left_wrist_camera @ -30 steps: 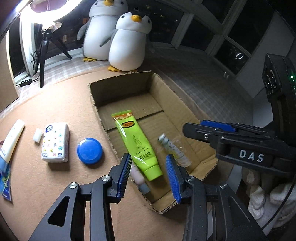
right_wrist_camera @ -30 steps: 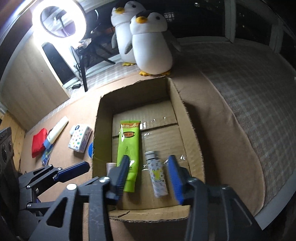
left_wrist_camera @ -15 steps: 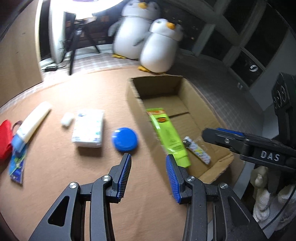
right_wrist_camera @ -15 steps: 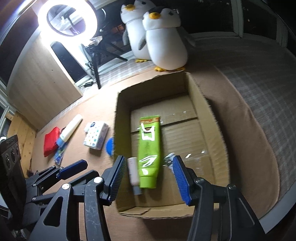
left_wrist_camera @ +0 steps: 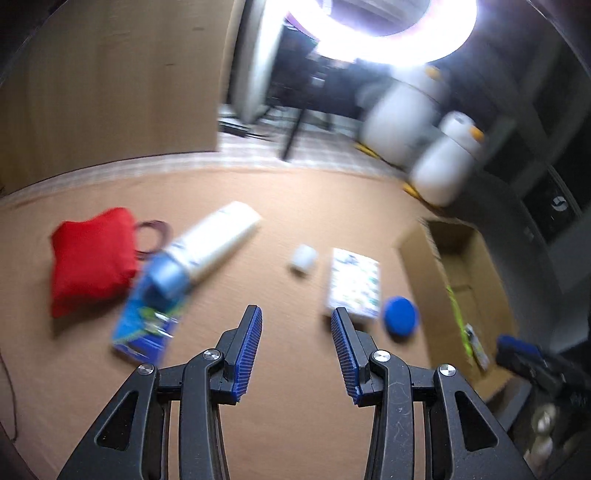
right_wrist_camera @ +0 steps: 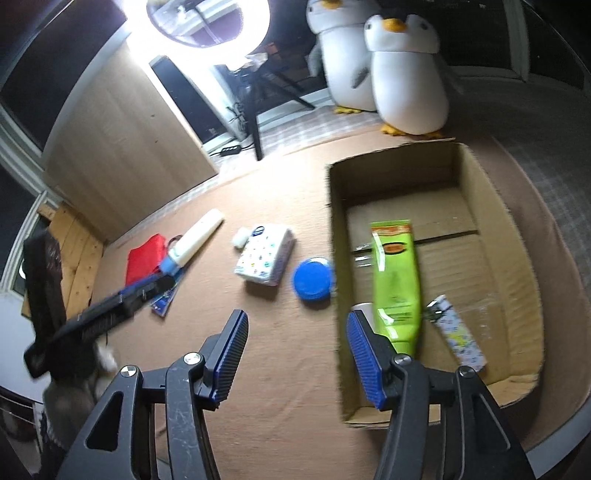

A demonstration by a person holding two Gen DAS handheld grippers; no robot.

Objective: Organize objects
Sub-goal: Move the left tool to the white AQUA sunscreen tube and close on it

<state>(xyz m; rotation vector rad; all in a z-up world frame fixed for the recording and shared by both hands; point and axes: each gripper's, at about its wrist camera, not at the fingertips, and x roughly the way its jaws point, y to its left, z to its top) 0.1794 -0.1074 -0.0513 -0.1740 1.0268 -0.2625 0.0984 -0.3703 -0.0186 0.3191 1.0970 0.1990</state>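
An open cardboard box (right_wrist_camera: 491,206) holds a green tube (right_wrist_camera: 397,288), a small patterned tube (right_wrist_camera: 460,338) and a pale bottle (right_wrist_camera: 364,312). Left of it on the tan mat lie a blue round lid (right_wrist_camera: 313,278), a patterned tissue pack (right_wrist_camera: 264,254), a small white piece (right_wrist_camera: 240,236), a white tube with a blue cap (right_wrist_camera: 195,240), a blue packet (left_wrist_camera: 147,325) and a red pouch (right_wrist_camera: 144,255). My left gripper (left_wrist_camera: 296,349) is open and empty above bare mat, near the tissue pack (left_wrist_camera: 354,288). My right gripper (right_wrist_camera: 295,360) is open and empty at the box's near left wall.
Two plush penguins (right_wrist_camera: 406,74) stand behind the box. A ring light on a tripod (right_wrist_camera: 207,22) and a wooden panel (right_wrist_camera: 122,147) stand at the back left. The mat's edge drops off at the right of the box. The left view is motion-blurred.
My left gripper has swung left, away from the box, and now looks over the loose items on the mat. My right gripper has also turned left and its jaws stand wider apart.
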